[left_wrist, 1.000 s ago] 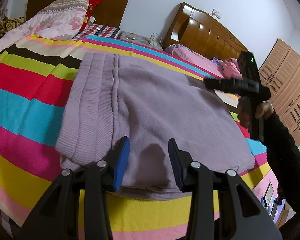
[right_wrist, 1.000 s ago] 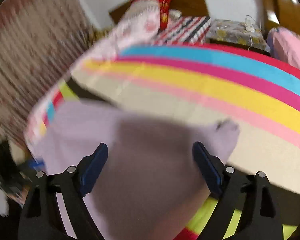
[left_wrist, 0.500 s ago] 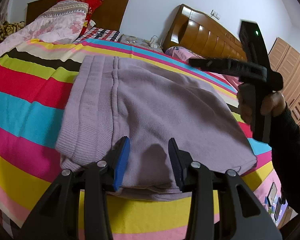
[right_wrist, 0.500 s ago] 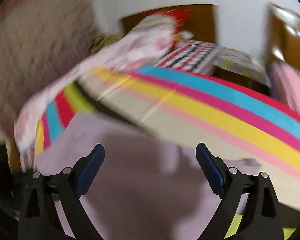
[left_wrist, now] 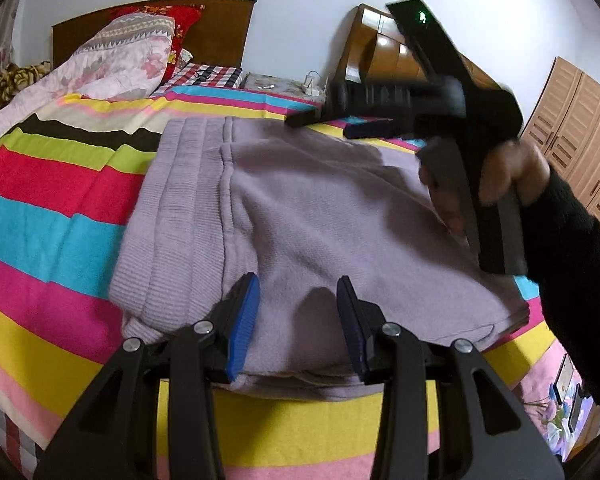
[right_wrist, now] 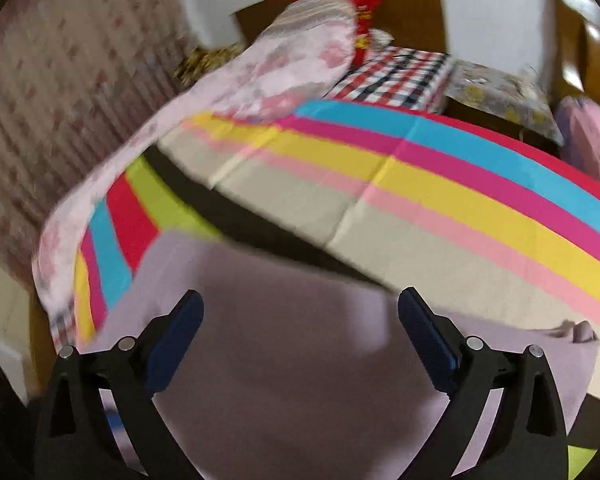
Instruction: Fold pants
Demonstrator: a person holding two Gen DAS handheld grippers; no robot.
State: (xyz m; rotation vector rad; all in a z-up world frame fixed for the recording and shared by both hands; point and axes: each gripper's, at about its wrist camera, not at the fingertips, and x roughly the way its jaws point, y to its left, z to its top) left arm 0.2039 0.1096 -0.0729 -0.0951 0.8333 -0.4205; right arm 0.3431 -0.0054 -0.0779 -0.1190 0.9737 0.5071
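Note:
Folded lilac knit pants lie on the striped bedsheet, with the ribbed waistband to the left. My left gripper stands at the near edge of the pants, its blue pads apart and the fabric passing under them, with nothing pinched. My right gripper, held by a hand in a black sleeve, hovers over the far right part of the pants. In the right wrist view its jaws are opening wide above the lilac cloth, with nothing between them.
A pink floral quilt and a checked pillow lie at the head of the bed. A second wooden headboard leans against the wall. A wardrobe stands at the right. The sheet runs bare beyond the pants.
The right gripper has swung left over the pants, rolled, and its jaws have spread wider. The left gripper and the pants have stayed put.

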